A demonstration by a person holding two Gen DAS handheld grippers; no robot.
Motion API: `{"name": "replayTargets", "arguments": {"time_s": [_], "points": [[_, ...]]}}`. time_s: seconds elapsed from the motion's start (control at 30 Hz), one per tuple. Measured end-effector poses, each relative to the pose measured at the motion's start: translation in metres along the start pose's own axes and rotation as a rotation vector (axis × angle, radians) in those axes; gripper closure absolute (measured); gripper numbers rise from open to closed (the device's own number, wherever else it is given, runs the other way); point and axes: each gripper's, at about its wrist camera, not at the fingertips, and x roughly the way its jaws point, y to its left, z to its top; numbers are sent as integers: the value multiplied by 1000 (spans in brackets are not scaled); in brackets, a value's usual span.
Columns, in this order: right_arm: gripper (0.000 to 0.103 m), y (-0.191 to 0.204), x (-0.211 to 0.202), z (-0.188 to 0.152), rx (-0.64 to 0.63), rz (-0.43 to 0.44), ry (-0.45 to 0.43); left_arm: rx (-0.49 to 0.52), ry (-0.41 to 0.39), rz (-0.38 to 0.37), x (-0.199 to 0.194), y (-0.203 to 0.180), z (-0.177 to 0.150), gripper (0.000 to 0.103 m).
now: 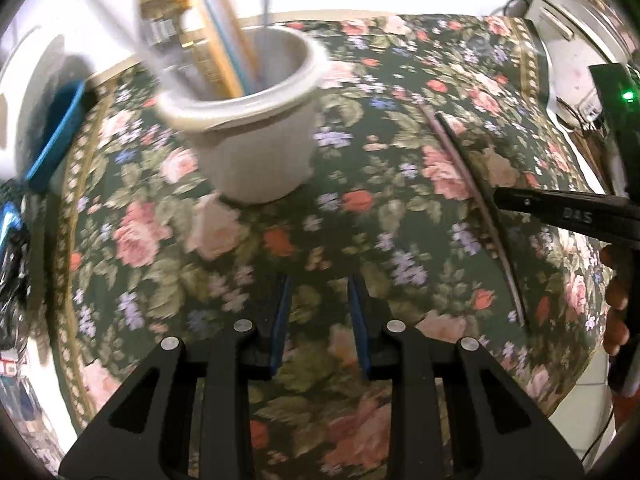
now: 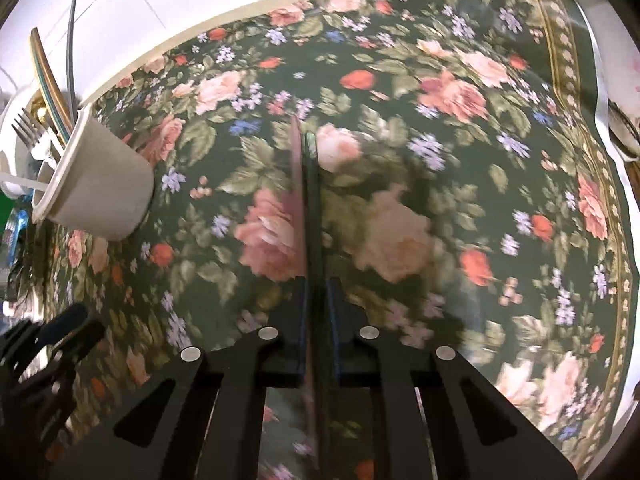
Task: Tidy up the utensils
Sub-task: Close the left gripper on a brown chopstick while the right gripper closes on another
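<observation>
The right gripper [image 2: 318,284] clamps two chopsticks [image 2: 306,200]; the left gripper [image 1: 319,280] hangs empty and part-open, the cup [image 1: 256,128] ahead.

Dark green floral tablecloth [image 2: 460,92] with a gold patterned border covers the table. White tiled wall [image 2: 132,4] runs right behind the cloth's far edge, brightly lit. Pale tiled floor [image 1: 580,408] shows below the cloth's near right corner.

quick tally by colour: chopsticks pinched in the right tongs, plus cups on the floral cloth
pink chopstick: 1
dark green chopstick: 1
white cup: 1
total: 3
</observation>
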Motion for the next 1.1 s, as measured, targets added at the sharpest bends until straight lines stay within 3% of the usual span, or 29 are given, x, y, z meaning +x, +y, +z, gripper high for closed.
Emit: {"name": "replayTargets", "arguments": {"time_s": [0.3,0.43,0.57,0.73,0.83,0.9,1.1], "points": [[94,-9,-11,9,-42,-1,4,22,10,-26,12,-34,11,75],[86,1,-5,14,-102,-12,3,6,20,-17,16,-35,12,75],[86,7,11,20,-129,-39,36,-24,24,-1,19,-31,11,75],[85,13,16,24,-185,-69,5,-66,30,8,22,-27,10,75],[89,16,19,26,-230,-93,-6,-74,31,12,23,-30,12,75],[97,13,19,27,-227,-96,-3,-80,32,5,25,-34,15,75],[97,-25,3,21,-202,-56,18,-84,32,-25,33,-54,30,75]]}}
